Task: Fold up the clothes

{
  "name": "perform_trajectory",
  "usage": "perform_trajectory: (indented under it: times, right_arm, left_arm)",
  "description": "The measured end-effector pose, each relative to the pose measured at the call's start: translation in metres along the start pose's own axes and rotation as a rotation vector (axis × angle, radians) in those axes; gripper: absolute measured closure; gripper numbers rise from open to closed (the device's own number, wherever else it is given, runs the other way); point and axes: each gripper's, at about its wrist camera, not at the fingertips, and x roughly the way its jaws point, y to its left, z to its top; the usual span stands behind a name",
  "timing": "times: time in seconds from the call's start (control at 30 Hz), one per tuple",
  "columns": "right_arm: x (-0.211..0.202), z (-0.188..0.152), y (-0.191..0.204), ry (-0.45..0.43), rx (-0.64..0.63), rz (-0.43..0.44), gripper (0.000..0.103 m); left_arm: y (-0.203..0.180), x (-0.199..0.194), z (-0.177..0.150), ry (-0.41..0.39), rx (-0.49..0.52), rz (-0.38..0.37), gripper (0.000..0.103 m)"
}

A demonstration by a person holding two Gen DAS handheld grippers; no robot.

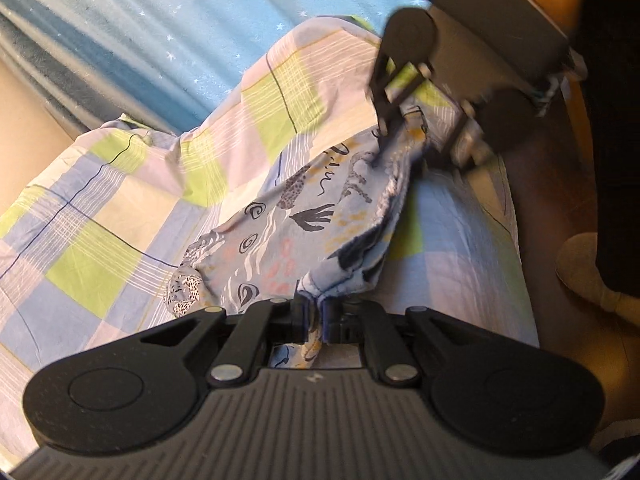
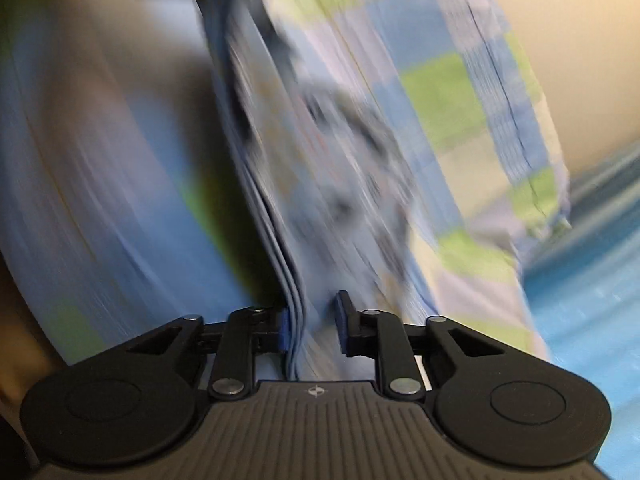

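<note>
Left gripper (image 1: 314,314) jaws clamped on printed blue garment (image 1: 280,220) hem, near edge. Right gripper (image 2: 312,324) jaws apart, garment folds between, blurred. Checked bedsheet (image 1: 100,216) beneath.

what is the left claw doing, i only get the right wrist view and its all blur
Observer: The left claw is shut on the hem of the blue printed garment.
Operator: where does the garment go from there
Observer: It runs across the checked sheet to the right claw, whose fingers stand apart around it.
Operator: whats past the sheet
Observer: A blue blanket with white stars.
</note>
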Motion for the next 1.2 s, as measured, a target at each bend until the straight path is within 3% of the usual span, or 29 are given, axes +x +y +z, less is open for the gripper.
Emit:
perform_trajectory:
  times: [0.17,0.23,0.3,0.47,0.67,0.8,0.97,1.07,1.2]
  right_arm:
    - [0.013,-0.03,-0.01,0.037,-0.023,-0.005,0.085]
    - [0.014,-0.031,-0.012,0.046,-0.003,0.015,0.1]
    - [0.005,-0.028,-0.015,0.045,0.029,0.024,0.101]
    - [-0.05,-0.018,-0.023,-0.003,0.061,0.073,0.101]
    - [-0.13,0.002,-0.032,-0.074,0.107,0.115,0.101]
    - [-0.153,0.015,-0.052,-0.111,0.114,0.109,0.101]
    - [-0.108,0.035,-0.102,-0.097,0.119,0.167,0.101]
    - [-0.05,0.048,-0.135,-0.068,0.164,0.226,0.1]
    - [0.039,0.052,-0.165,-0.008,0.315,0.353,0.1]
  left_arm:
    - [-0.004,0.001,0.003,-0.007,0.023,-0.005,0.098]
    - [-0.001,0.001,0.003,-0.003,0.014,-0.005,0.099]
    - [0.005,0.0,0.004,0.003,-0.001,-0.005,0.1]
    - [0.032,-0.039,0.006,0.023,-0.062,0.005,0.1]
    - [0.054,-0.104,0.013,0.061,-0.087,-0.033,0.1]
    - [0.069,-0.117,0.014,0.07,-0.166,-0.049,0.1]
    - [0.125,-0.069,0.007,0.101,-0.42,-0.072,0.1]
    - [0.159,-0.014,-0.008,0.142,-0.556,-0.091,0.1]
    - [0.19,0.061,-0.041,0.207,-0.71,-0.122,0.1]
